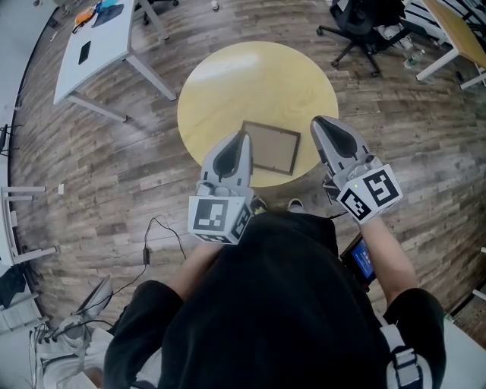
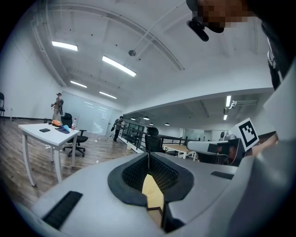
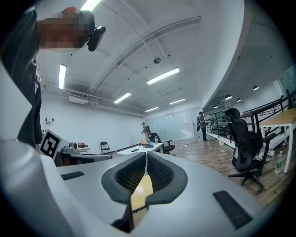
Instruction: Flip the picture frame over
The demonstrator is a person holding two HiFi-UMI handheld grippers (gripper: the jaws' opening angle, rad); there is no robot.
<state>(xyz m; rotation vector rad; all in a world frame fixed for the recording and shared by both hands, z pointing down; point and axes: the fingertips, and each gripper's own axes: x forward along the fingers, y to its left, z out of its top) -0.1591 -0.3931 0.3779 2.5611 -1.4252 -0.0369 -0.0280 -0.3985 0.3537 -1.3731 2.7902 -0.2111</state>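
The picture frame (image 1: 269, 147) lies flat on the round yellow table (image 1: 258, 76), near its front edge; it has a dark brown rim around a plain brown panel. My left gripper (image 1: 244, 135) hangs above the frame's left edge, and my right gripper (image 1: 317, 120) is just past its right side. Both point level and touch nothing. In the left gripper view the left gripper (image 2: 148, 155) has its jaws closed together and empty, with a sliver of table (image 2: 152, 192) showing beneath. The right gripper (image 3: 146, 155) looks the same in its own view.
A white desk (image 1: 99, 45) with small items stands at the back left. A black office chair (image 1: 364, 23) and another desk (image 1: 456, 30) are at the back right. A cable (image 1: 152, 243) lies on the wooden floor. Distant people appear in both gripper views.
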